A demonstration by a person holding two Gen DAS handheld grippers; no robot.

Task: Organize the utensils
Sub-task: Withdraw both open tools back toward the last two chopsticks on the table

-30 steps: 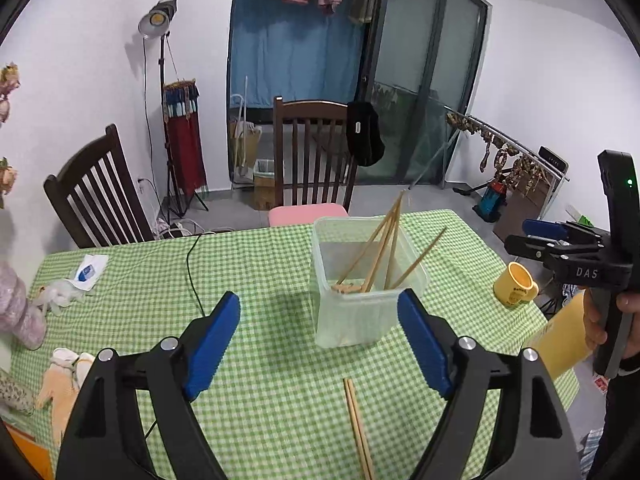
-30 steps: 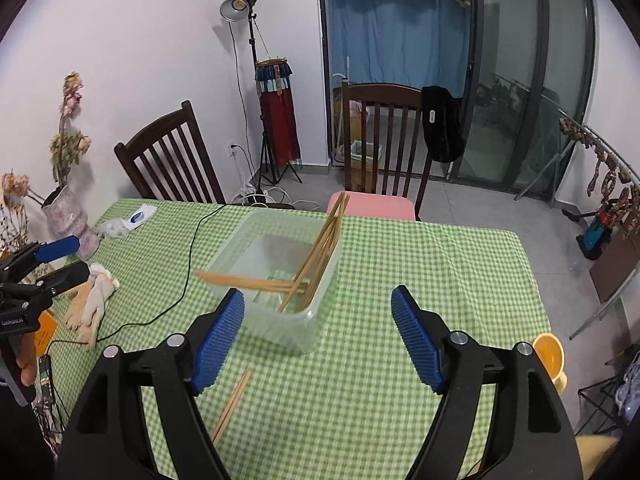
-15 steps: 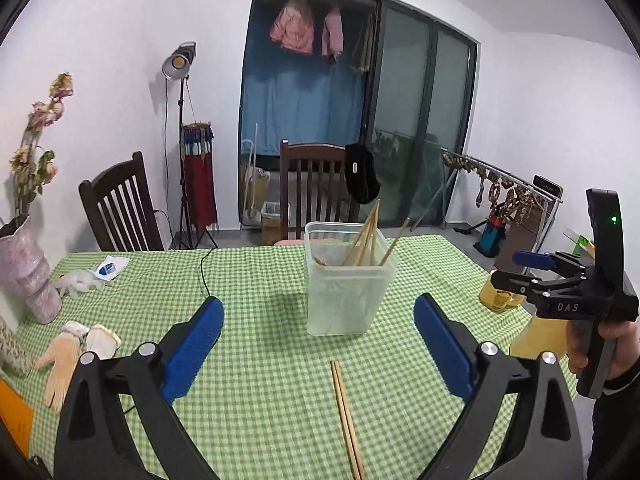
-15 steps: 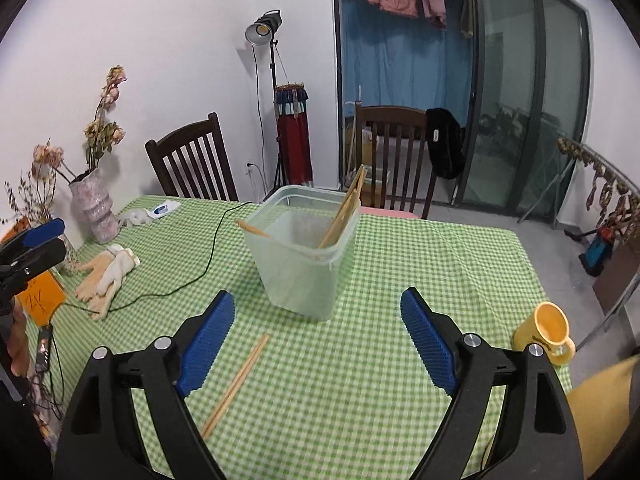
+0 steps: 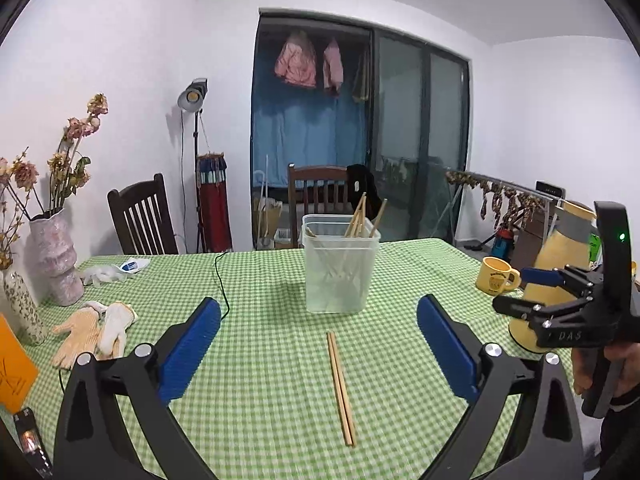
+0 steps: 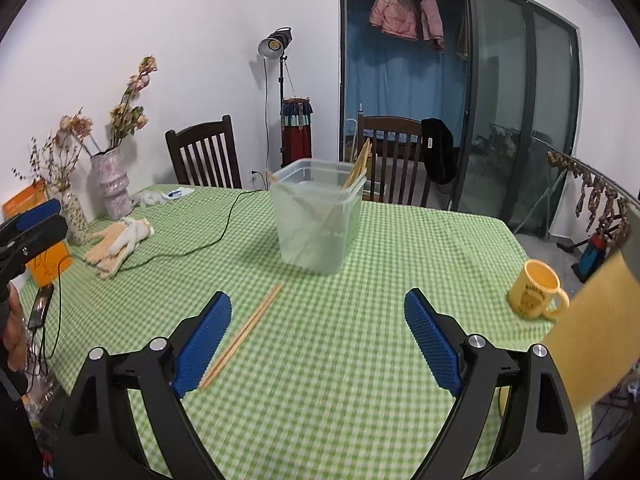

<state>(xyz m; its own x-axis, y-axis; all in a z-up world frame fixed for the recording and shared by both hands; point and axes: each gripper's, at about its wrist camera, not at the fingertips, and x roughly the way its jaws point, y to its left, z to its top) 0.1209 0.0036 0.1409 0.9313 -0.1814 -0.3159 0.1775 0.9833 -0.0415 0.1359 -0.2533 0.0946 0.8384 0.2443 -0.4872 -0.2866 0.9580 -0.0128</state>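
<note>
A clear plastic bin stands mid-table with several wooden chopsticks leaning inside it. One loose pair of chopsticks lies on the green checked cloth in front of the bin. My left gripper hovers over that pair, its jaws opening wide with nothing between them. My right gripper is also opening and holds nothing; the pair lies by its left finger. It also shows at the right edge of the left wrist view, as the right gripper held in a hand.
A yellow mug and a yellow jug stand at the right. Work gloves, a black cable, vases with dried flowers and an orange card sit at the left. Chairs stand behind the table.
Both grippers have drawn back from the bin and sunk toward the table, so the bin looks smaller and farther. Both pairs of jaws have spread wider. The loose chopsticks have not moved.
</note>
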